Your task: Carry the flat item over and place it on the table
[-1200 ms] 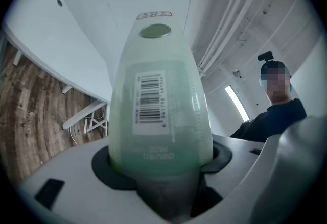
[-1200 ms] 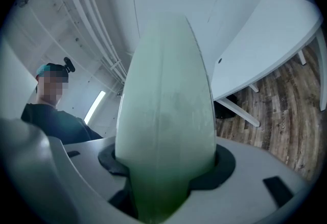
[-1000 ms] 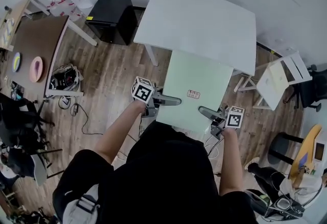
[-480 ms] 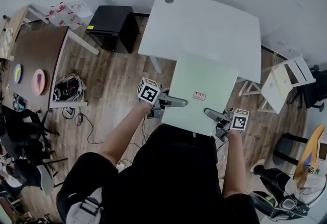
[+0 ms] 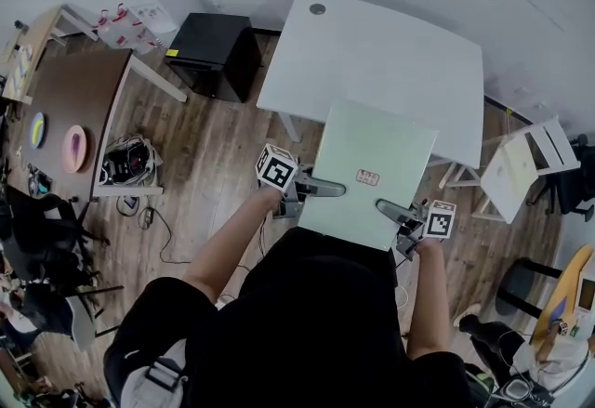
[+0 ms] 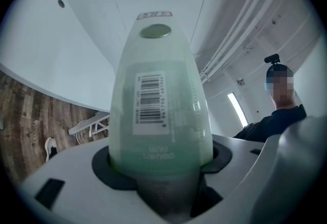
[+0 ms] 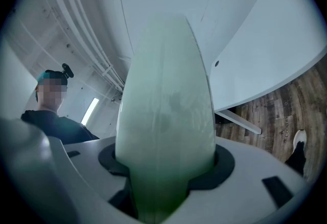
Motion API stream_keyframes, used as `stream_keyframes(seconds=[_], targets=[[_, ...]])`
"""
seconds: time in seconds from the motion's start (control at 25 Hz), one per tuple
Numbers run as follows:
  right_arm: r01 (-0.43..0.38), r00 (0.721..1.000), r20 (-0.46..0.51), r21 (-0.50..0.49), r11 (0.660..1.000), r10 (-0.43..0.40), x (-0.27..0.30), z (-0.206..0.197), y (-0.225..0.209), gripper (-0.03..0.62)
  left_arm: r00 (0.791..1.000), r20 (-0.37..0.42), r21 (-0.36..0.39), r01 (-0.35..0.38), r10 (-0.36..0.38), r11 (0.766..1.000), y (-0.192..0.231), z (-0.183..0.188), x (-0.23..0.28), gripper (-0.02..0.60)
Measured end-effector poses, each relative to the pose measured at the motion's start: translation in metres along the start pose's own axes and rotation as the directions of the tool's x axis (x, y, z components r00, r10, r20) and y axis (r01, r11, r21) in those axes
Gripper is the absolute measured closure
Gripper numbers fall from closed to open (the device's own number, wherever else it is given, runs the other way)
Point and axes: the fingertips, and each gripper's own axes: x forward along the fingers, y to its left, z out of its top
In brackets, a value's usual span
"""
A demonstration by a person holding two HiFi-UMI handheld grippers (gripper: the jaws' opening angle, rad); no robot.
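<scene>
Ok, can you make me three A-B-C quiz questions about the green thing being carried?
1. Where is the green board? A lying on a bed; B held up at the near edge of the white table; C inside a box.
2. What colour is it? A red; B black; C pale green.
3. How is it held? A left hand-held gripper and right hand-held gripper both shut on it; B one only; C none.
Answers: B, the head view shows it at that edge; C, every view shows green; A, each gripper view shows jaws clamping it.
</scene>
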Motion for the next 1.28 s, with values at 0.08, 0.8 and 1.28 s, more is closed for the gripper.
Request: stream_keyframes(seconds=[0.08,0.8,1.28], targets=[[-0.004,1.0,-0.016,0.007,1.0,0.004,0.004,0.014,-0.009,0.296,1.0,0.013,-0.007,-0.006,0.006,1.0,0.009,0.013,0.0,0.264],[-0.044,0.996,-0.073,0.071,0.996,0.049,0.017,0.181,-0.128,0.296,0.996,0.054,-0.074,-0.072,0.077,0.995,0.131,0.17,0.028,0.264],[0.003,0.995,-0.094,0.202,0.979,0.016,0.011,0.237,-0.222,0.296,0.994,0.071,-0.205,-0.066,0.082,0.977,0.226,0.227,0.057,0.264]])
